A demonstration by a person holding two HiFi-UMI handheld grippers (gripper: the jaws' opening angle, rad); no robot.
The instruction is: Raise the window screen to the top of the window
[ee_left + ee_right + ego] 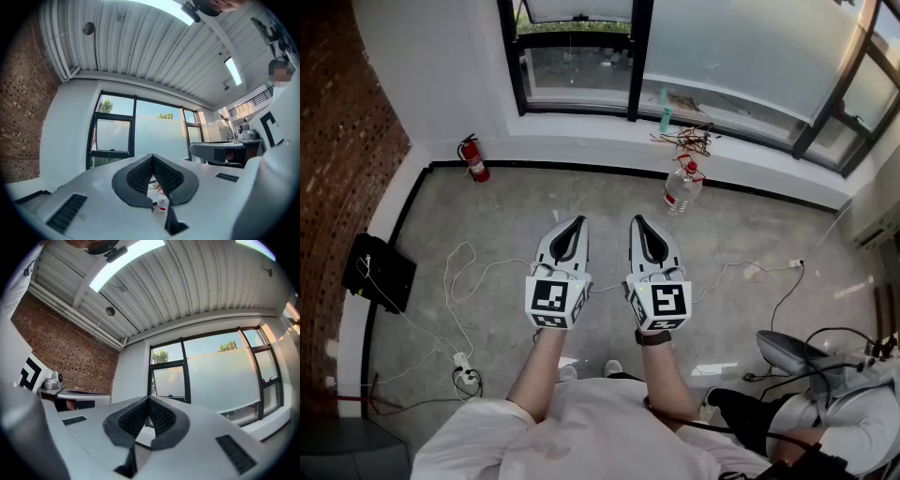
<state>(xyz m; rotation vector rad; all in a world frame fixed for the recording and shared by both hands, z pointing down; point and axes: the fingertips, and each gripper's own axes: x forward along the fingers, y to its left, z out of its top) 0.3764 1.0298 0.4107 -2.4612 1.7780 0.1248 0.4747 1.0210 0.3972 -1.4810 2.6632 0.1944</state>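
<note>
The black-framed window (575, 66) stands ahead in the far wall, above a white sill. In the left gripper view a pale translucent screen (112, 135) covers the middle of its small left pane, with clear strips above and below it. The same screen (169, 381) shows in the right gripper view. My left gripper (575, 223) and right gripper (637, 222) are held side by side over the floor, well short of the window and pointing at it. Both are shut and hold nothing: the left gripper (152, 157) and right gripper (149, 399) have their pads together.
A red fire extinguisher (473, 157) stands in the left corner by the brick wall. A water bottle (681, 186) stands below the sill, with tangled wires (684, 141) on it. White cables and a power strip (466, 375) lie on the floor. A person (825, 412) sits at lower right.
</note>
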